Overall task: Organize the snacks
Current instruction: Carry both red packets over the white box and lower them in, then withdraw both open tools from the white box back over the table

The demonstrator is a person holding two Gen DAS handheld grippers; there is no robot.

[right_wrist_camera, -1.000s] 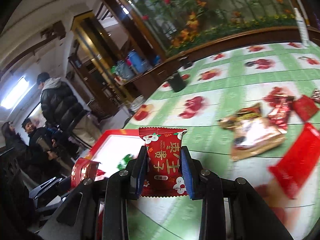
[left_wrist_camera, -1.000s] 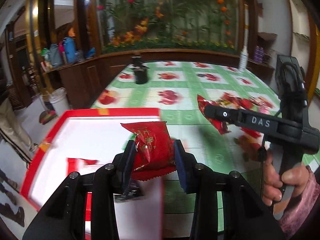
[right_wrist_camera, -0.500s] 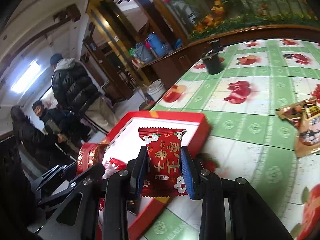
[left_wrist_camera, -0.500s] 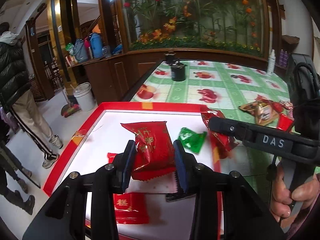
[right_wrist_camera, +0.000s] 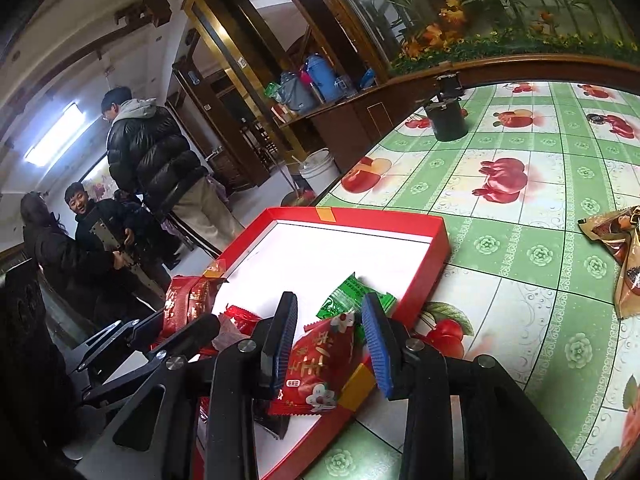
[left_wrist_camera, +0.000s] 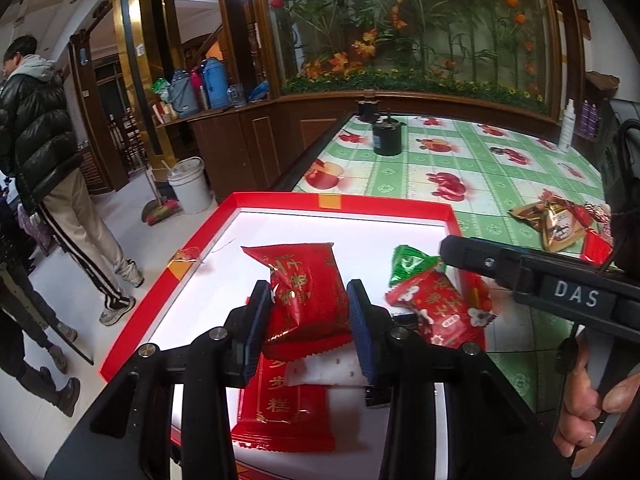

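A red box with a white inside lies at the table's left edge. My left gripper is shut on a red snack packet and holds it over the box. My right gripper is open; its red snack packet with white flowers has dropped out of the jaws and lies tilted on the box's right side. A green packet and a flat red packet lie in the box.
Loose snack packets lie on the green fruit-print tablecloth to the right. A black cup stands at the far edge. People stand left of the table. A white bucket is on the floor.
Both grippers moved left over the box. The right gripper opened and let go of its packet, which now rests in the box. The left gripper still holds its packet.
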